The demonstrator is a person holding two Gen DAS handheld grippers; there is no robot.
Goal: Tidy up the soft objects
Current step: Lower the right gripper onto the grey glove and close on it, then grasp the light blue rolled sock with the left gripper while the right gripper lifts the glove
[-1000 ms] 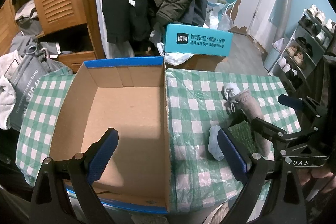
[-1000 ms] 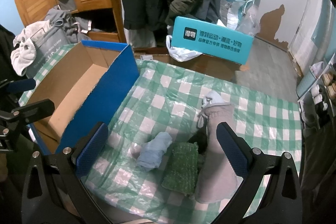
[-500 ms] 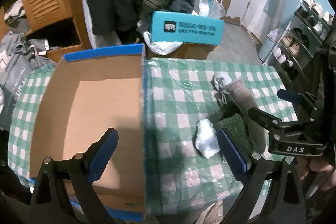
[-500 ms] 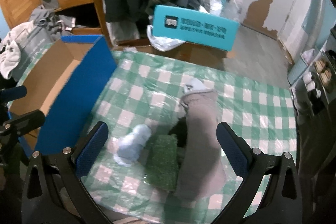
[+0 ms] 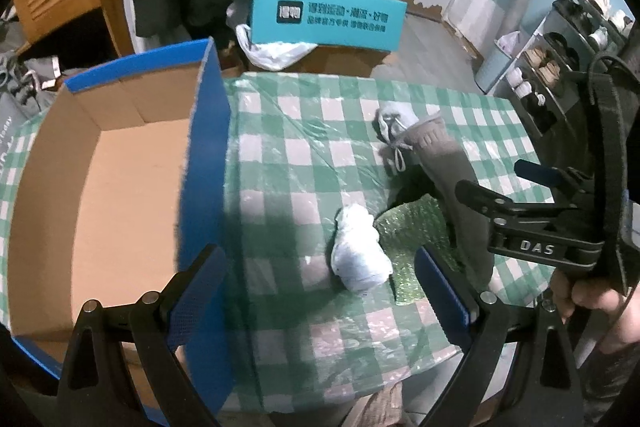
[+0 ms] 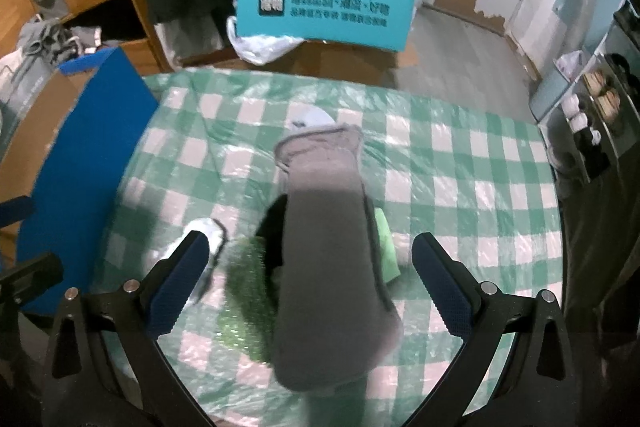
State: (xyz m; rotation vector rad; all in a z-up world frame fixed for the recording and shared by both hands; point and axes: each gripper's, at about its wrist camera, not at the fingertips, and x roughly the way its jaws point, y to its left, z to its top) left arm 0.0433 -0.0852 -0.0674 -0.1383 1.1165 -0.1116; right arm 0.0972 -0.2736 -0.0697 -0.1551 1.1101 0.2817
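Lime cloth (image 6: 387, 247) only in right-wrist view.

Grey sock (image 6: 328, 259) is covering most of a black item (image 6: 276, 227) and light green cloth (image 6: 386, 247), both unidentifiable. Right wrist view is motion-blurring. Cardboard box (image 5: 120, 187) near corner is getting cut off by left hand-held gripper (image 5: 318, 291).

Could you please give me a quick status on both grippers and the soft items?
Left gripper open, right gripper open, both empty. Grey sock, green cloth, pale bundle on table. Box empty.
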